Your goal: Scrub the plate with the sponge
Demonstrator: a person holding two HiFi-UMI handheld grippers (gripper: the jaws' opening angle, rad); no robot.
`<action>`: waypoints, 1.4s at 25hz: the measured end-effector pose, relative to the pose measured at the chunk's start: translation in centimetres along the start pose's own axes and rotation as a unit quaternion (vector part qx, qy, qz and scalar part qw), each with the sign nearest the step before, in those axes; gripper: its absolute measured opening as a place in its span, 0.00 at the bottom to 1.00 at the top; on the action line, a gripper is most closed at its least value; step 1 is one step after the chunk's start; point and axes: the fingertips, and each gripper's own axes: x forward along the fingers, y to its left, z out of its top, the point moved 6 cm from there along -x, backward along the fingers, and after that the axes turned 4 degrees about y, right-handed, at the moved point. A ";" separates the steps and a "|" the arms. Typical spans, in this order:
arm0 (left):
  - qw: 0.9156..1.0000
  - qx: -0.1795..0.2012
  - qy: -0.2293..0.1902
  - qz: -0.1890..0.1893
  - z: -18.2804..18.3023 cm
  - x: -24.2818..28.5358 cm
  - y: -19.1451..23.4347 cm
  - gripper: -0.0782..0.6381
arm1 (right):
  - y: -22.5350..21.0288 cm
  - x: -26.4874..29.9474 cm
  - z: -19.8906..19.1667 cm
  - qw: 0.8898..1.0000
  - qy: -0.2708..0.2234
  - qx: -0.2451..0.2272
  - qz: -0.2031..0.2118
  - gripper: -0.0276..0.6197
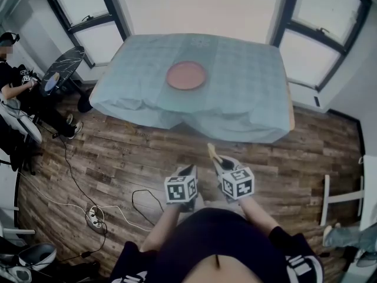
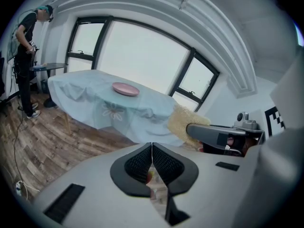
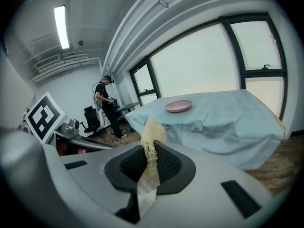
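Yellowish fibrous sponge (image 3: pixel 152 133) pinched in the right gripper (image 3: pixel 151 152), with the pink plate (image 3: pixel 178 106) well apart from it on the table.

Close to the person's body, both grippers were held side by side above the wooden floor (image 1: pixel 118 152). The jaws of the left gripper (image 2: pixel 151 147) were pressed together with nothing between them. The jaws of the right gripper were closed on the lower part of the sponge, and its frayed top stood up above them. Seen from the left gripper view, the sponge stuck out from the tip of the right gripper, just beside the left one. Further ahead stood the table (image 1: pixel 253 99), covered with a light blue cloth that hung down over its edges. The plate lay alone near the middle of the cloth, and neither gripper touched it. At the far left another person (image 1: pixel 17 87) was busy at a small dark round table (image 1: pixel 63 66).
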 end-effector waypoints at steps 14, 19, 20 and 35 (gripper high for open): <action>1.000 -0.011 0.002 -0.005 2.1 2.1 1.4 0.13 | -0.3 2.4 1.2 1.000 0.011 -0.014 0.017 0.10; 1.000 -0.005 0.005 -0.009 4.4 3.8 2.5 0.13 | -1.6 4.3 2.1 1.000 0.012 -0.005 0.011 0.10; 1.000 -0.004 0.005 -0.011 5.0 4.2 2.7 0.13 | -1.9 4.8 2.4 1.000 0.012 -0.003 0.008 0.10; 1.000 0.005 0.016 -0.021 13.8 8.4 8.2 0.13 | -4.4 12.6 9.6 1.000 0.006 0.010 -0.007 0.10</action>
